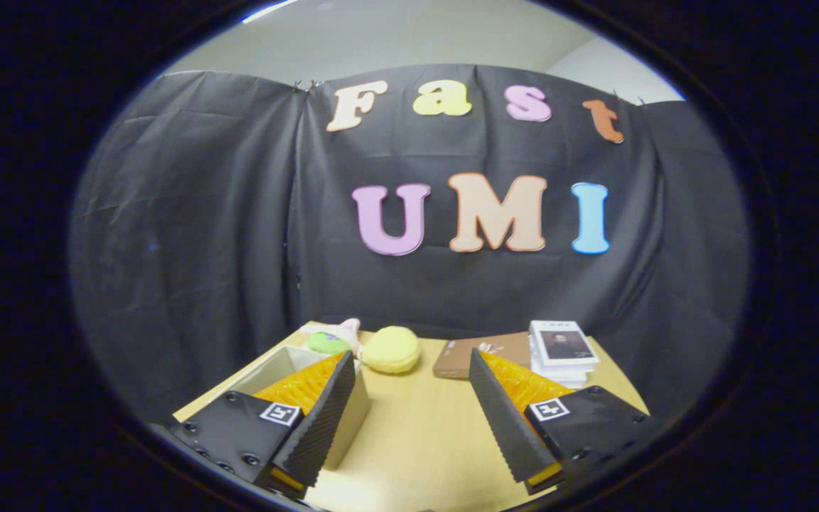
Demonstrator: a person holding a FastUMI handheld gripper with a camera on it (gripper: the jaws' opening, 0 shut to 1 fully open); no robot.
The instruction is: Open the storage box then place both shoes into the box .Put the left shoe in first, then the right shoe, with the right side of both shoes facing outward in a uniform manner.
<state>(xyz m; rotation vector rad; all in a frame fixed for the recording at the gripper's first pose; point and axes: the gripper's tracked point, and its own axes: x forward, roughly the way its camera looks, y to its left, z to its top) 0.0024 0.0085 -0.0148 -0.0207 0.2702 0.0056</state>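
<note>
Gripper view: gripper is held high over the table, jaws spread wide and holding nothing. The box sits open-topped behind the left finger, insides hidden. No shoes in sight, so start or finish both fit; can't call the step.

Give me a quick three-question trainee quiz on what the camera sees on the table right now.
1. True or false: the claw is shut on a shoe.
2. Which lies just beyond the claw's fingers: A, a round yellow plush cushion; B, a glass bottle?
3. What sits beside the flat brown book, on its right?

Key: 1 false, its fingers stand open above bare light wooden table. 2 A. 3 a stack of white books.
</note>
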